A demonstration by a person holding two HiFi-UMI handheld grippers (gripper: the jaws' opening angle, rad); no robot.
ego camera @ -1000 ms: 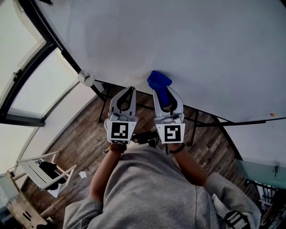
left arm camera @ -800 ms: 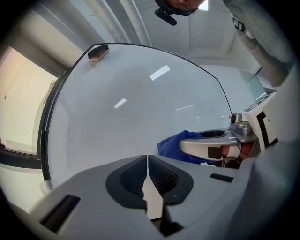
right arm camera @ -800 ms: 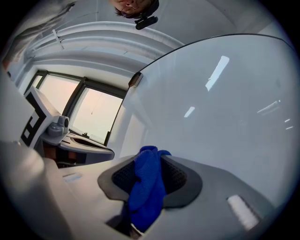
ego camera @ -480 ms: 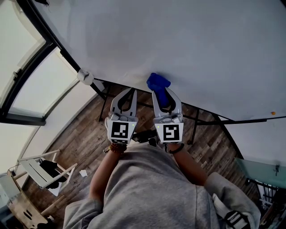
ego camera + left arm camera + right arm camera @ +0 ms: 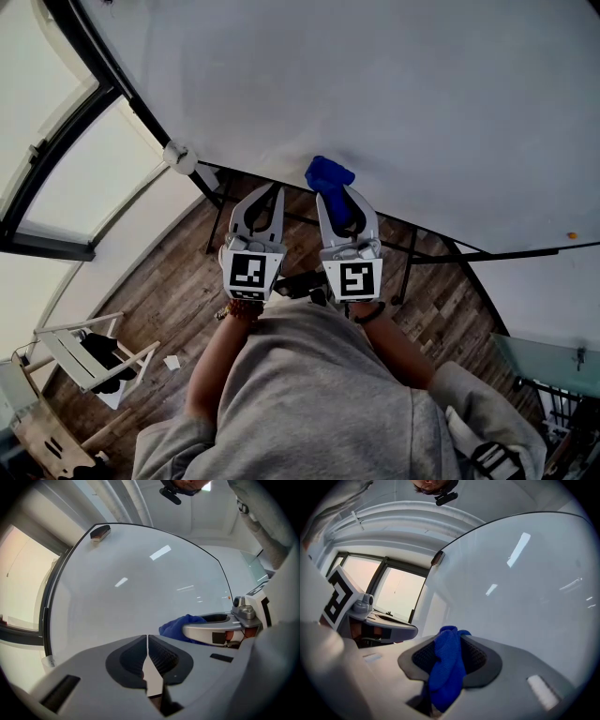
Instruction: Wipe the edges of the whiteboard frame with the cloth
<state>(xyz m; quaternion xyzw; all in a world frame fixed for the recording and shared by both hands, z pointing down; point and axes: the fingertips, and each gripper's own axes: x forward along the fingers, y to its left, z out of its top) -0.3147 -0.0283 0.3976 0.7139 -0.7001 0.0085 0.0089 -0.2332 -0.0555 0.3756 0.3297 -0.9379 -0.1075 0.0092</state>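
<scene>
From the head view, I hold both tools up side by side against the lower edge of the whiteboard [image 5: 375, 94]. My right tool [image 5: 338, 194] is clenched on the blue cloth [image 5: 328, 174], and a bunched end sticks out past the tips. I judge I grip it this way so that soft fabric, not hard plastic, meets the frame [image 5: 525, 253]. The cloth overlaps the board's bottom edge, just right of the board's lower left corner. My left tool [image 5: 272, 190] sits just beside it, closed on nothing, and seems to be only along for the ride. The cloth covers the stretch of frame under it, so I cannot tell whether it presses on the edge or floats just off it.

In the left gripper view, my left tool [image 5: 147, 641] has its tips together with nothing between them. The whiteboard [image 5: 140, 583] fills the view above them. To the right, the right tool [image 5: 220, 627] carries the cloth [image 5: 176, 626] towards the board. An eraser [image 5: 100, 531] rests at the board's top left corner. The tool's own body hides the bottom frame here.

In the right gripper view, my right tool [image 5: 451, 637] grips the cloth [image 5: 447, 667] in a folded strip between its pads. The strip's lower end runs down into the tool, out of sight. The whiteboard [image 5: 525, 588] rises on the right, and the left tool [image 5: 379, 627] sits at the left before a window [image 5: 389, 597]. The frame edge below the cloth is again cut off, so contact is unclear.
</scene>
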